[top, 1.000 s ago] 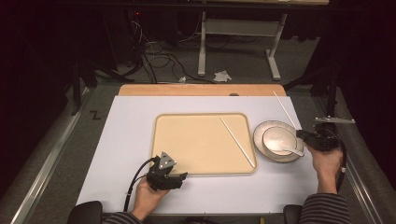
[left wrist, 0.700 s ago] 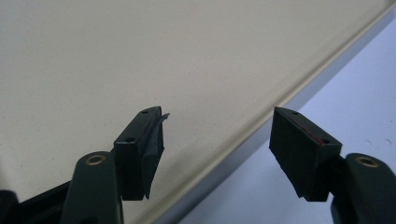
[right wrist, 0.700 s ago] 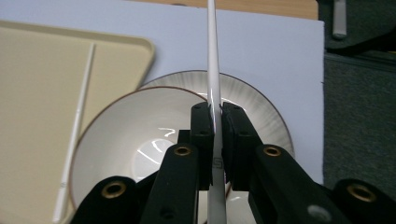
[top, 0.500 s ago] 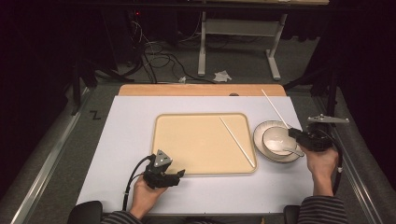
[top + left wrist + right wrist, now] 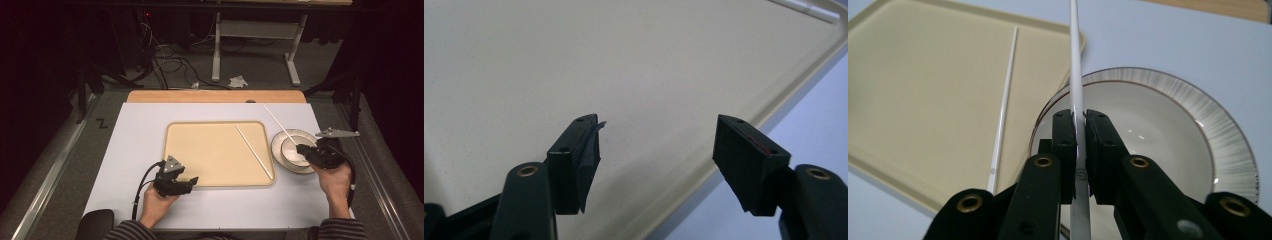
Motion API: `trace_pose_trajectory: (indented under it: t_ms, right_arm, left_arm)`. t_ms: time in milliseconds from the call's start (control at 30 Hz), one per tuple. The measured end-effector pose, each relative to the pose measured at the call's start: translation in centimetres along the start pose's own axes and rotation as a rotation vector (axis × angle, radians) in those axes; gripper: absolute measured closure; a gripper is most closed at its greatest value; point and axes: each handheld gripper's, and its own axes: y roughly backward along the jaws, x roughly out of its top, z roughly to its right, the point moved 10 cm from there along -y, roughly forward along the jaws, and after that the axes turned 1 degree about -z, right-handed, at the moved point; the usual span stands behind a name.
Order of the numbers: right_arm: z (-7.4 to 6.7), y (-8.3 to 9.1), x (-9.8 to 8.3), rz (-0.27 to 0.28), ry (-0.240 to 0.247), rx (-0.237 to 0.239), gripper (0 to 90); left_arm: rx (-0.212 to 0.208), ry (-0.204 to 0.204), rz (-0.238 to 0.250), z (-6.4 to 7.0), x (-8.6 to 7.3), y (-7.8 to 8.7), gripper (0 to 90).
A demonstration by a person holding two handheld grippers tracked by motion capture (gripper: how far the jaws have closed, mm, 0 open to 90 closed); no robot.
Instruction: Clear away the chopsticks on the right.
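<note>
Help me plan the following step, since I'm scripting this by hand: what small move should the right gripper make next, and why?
Probably carry the held chopstick sideways over the tray and lower it beside the other chopstick. The right gripper is shut on its stick above the bowl, while the matching one already lies on the tray. The left gripper waits open at the tray's near edge.

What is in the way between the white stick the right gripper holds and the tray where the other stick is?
Nothing visible. The right gripper is shut on a white chopstick above the bowl. The tray lies right beside the bowl, its middle bare, with the other chopstick lying near its right edge.
</note>
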Motion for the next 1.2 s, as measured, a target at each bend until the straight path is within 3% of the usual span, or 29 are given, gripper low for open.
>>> trace_pose_trajectory:
  t_ms: [433, 600, 800, 933, 1200]
  right_arm:
    - [-4.1, 0.3, -0.7, -0.037, 0.057, 0.062, 85.5]
    - [-5.5, -0.6, -1.6, -0.075, 0.074, 0.070, 85.5]
    - [-7.7, -1.8, -1.8, -0.108, 0.149, 0.087, 85.5]
    - [-9.0, -2.3, -2.1, -0.123, 0.189, 0.105, 85.5]
    - [-10.7, -3.2, -2.6, -0.146, 0.213, 0.134, 85.5]
  left_arm:
    - [-0.014, 0.034, 0.008, -0.1, 1.0, -0.8, 35.6]
    - [-0.001, 0.001, 0.007, -0.3, 1.0, -0.9, 35.8]
    - [0.006, -0.006, 0.016, -0.5, 1.2, -0.9, 35.8]
    - [0.020, -0.048, 0.030, -0.6, 1.3, -1.3, 35.9]
    - [0.029, -0.060, 0.041, -0.9, 1.7, -1.5, 36.0]
